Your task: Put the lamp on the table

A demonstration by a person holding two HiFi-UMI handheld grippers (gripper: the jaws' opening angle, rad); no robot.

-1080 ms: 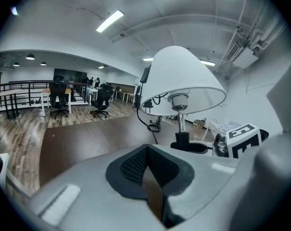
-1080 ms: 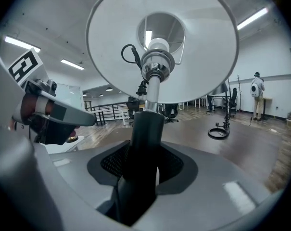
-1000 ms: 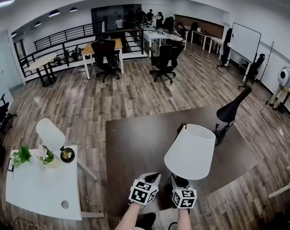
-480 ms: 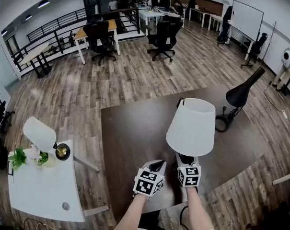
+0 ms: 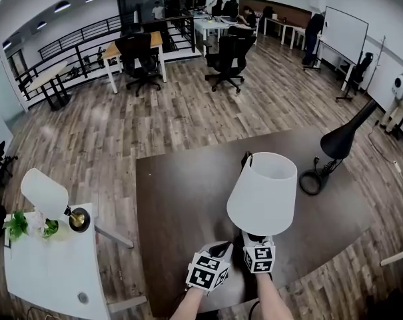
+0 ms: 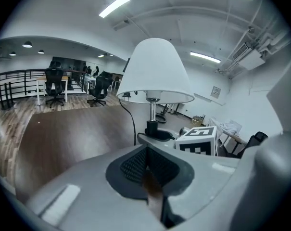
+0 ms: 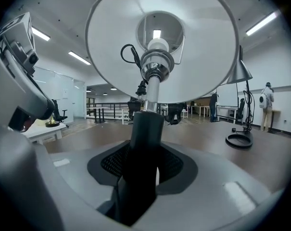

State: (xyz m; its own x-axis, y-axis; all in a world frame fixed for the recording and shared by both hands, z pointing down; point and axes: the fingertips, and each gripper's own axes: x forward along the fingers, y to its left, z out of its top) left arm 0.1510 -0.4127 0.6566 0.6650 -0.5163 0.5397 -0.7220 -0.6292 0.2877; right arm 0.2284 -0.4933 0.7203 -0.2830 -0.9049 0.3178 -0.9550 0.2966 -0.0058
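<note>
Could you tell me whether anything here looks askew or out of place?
Nothing looks spilled or damaged. The lamp is clamped by its stem in the right gripper over the brown table. On the white side table, a small lamp leans its shade aside, possibly by design.

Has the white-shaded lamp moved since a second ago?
Yes: the white-shaded lamp, held in the tongs of the right gripper, has gone forward over the dark table, away from its near edge.
</note>
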